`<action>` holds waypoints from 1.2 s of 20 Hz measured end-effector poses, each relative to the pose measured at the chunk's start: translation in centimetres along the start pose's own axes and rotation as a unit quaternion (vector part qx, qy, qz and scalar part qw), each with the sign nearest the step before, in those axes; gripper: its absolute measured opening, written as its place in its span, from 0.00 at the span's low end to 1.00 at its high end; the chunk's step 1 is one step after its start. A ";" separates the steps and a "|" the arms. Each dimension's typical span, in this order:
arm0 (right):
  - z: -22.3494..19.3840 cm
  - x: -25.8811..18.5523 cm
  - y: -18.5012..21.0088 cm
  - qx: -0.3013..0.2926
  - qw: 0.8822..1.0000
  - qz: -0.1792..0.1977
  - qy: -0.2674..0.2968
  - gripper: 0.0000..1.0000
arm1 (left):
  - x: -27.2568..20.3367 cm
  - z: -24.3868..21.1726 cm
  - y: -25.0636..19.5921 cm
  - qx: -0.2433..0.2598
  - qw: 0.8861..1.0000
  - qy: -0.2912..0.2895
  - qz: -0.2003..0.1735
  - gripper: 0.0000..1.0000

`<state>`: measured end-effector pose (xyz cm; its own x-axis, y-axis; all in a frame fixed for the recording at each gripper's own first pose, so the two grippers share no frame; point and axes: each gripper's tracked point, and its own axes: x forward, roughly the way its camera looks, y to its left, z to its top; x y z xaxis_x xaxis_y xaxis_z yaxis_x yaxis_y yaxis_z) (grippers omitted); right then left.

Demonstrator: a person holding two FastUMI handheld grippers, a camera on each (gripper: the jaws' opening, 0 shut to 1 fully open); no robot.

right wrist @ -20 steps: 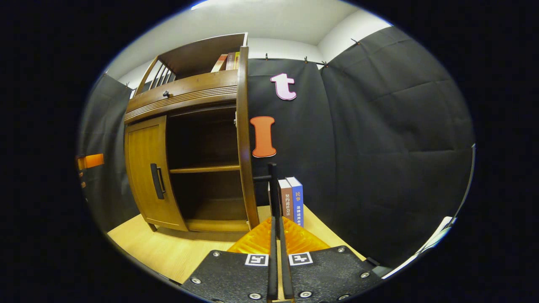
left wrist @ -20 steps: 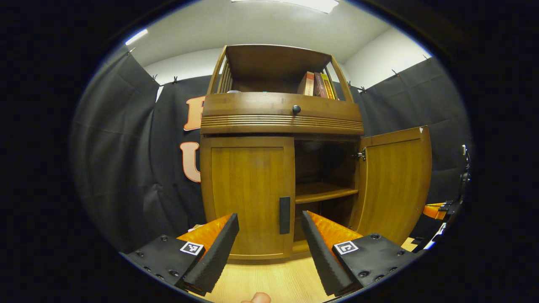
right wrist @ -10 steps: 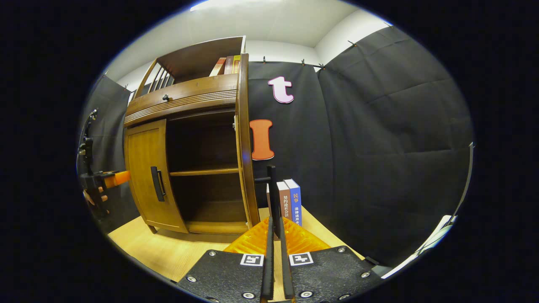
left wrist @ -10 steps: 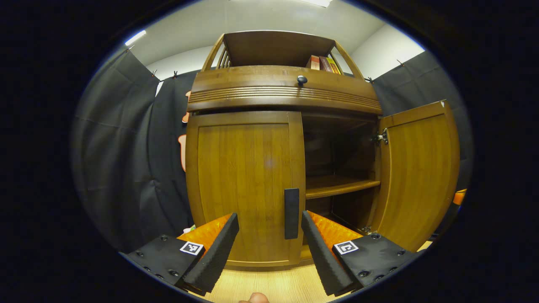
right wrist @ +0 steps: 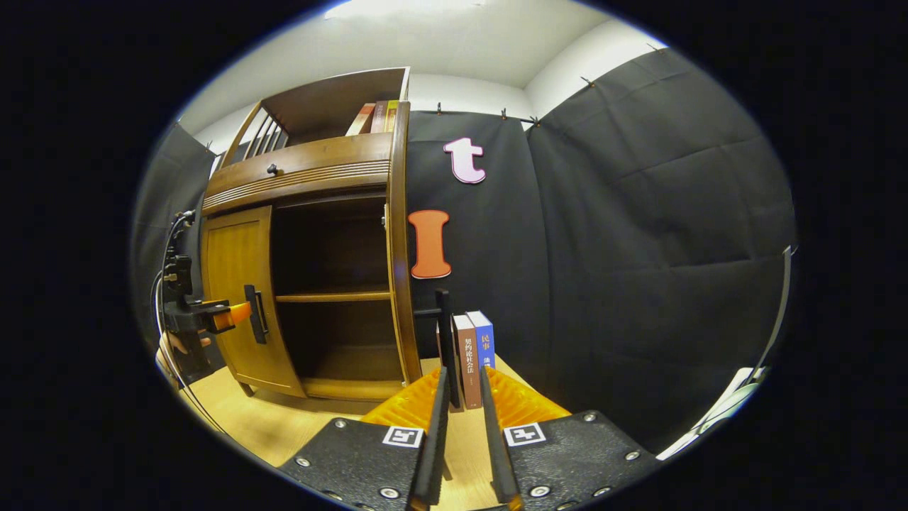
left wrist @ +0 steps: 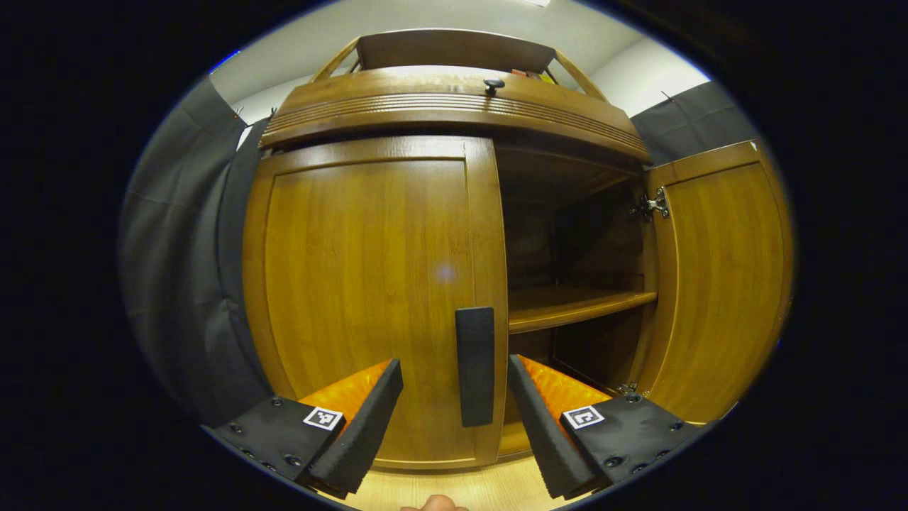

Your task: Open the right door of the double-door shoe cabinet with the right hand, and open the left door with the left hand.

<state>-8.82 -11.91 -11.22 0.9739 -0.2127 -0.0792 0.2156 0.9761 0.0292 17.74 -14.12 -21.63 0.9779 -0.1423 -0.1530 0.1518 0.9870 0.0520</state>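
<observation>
The left gripper [left wrist: 454, 419] has its fingers spread wide, and the dark handle [left wrist: 475, 365] of the left door [left wrist: 369, 284] stands between them, slightly nearer the right finger; whether either finger touches it is hard to tell. That door is closed. Beyond the right finger the right door [left wrist: 716, 284] stands swung open, baring the inner shelf [left wrist: 574, 305] of the shoe cabinet [left wrist: 454, 106]. The right gripper [right wrist: 461, 433] has its fingers slightly apart, holding nothing; just ahead of them upright books [right wrist: 474, 355] stand on the counter [right wrist: 284, 426], with the open door's edge [right wrist: 397, 248] to their left.
</observation>
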 end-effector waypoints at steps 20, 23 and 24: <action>0.7 -0.7 -0.4 -0.020 1.000 -0.005 -0.019 0.82 | 3.8 -2.0 -1.5 -0.011 0.999 0.026 -0.016 0.42; 0.7 -0.9 -0.5 -0.018 1.000 -0.007 -0.018 0.82 | 3.6 -2.0 -1.5 -0.010 1.000 0.026 -0.012 0.37; 0.7 -0.9 -0.5 -0.018 1.000 -0.007 -0.017 0.82 | 3.4 -2.1 -1.5 -0.015 0.999 0.030 -0.010 0.35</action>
<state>-9.77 -12.22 -10.49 0.9729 -0.2268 -0.0450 0.2267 0.9739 -0.0072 20.52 -15.95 -24.30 0.9643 -0.1591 -0.2119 0.1668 0.9858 0.0190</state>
